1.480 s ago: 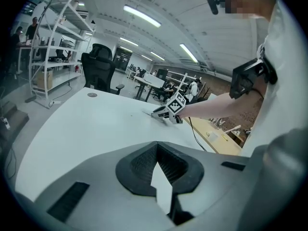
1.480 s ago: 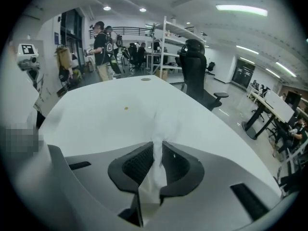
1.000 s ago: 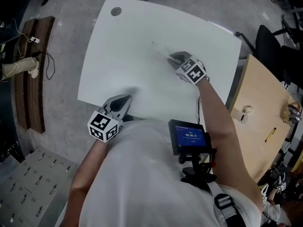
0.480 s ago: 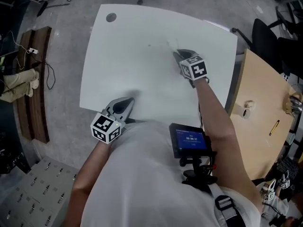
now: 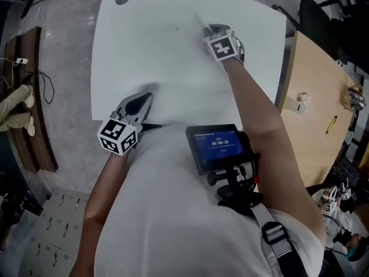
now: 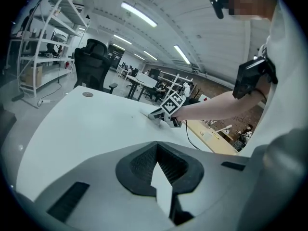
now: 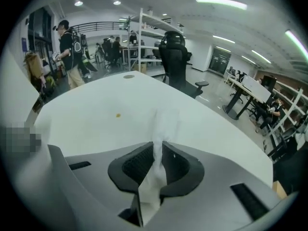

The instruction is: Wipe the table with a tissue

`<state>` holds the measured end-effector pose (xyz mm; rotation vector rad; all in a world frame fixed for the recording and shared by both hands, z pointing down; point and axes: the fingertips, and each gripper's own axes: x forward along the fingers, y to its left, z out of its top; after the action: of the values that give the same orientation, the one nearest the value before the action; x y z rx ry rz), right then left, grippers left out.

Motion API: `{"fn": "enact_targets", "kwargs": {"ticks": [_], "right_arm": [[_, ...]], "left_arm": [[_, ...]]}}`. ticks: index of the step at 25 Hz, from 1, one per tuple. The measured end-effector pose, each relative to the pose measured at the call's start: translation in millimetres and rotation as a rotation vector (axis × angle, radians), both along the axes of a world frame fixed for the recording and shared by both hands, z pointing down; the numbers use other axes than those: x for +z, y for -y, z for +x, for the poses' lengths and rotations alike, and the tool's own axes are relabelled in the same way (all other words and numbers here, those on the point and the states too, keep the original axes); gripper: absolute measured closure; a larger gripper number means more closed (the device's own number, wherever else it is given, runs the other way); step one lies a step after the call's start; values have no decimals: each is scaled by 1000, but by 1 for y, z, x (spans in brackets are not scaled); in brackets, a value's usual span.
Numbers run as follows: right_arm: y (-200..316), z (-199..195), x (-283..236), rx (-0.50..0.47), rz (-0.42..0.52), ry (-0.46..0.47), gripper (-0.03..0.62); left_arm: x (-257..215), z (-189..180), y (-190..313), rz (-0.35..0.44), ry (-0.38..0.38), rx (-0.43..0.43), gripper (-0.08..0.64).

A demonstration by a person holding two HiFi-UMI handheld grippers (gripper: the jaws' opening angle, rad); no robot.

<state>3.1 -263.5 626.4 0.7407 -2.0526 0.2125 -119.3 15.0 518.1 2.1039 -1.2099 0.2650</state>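
The table (image 5: 150, 56) is smooth matt white, the tissue (image 7: 163, 121) soft crumpled paper, the right gripper (image 7: 157, 150) matt grey plastic.

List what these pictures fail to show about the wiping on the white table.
Where the tissue meets the table: in the head view the right gripper covers it; in the right gripper view its far end is blurred.
The small speck on the table: too small to identify.
Text on the chest screen: too small in the head view.
The table's near edge: hidden by the person's torso in the head view.
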Motion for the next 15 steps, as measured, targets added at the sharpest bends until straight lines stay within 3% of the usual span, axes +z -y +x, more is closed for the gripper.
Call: {"fn": "enact_targets", "kwargs": {"ticks": [3, 8, 11, 13, 15], "right_arm": [[-15, -11, 1, -74, -8, -19, 532], [-43, 5, -2, -173, -108, 76, 532], [-58, 0, -2, -246, -166, 132, 532], [-49, -6, -9, -193, -146, 196, 532], [-27, -3, -15, -35, -131, 272, 532]], "left_arm": [[4, -5, 0, -7, -7, 9, 555], [-3, 34, 8, 1, -19, 36, 555], [-4, 35, 9, 8, -25, 53, 555], [-3, 23, 9, 12, -29, 51, 555], [-1, 11, 6, 12, -31, 45, 555]]}}
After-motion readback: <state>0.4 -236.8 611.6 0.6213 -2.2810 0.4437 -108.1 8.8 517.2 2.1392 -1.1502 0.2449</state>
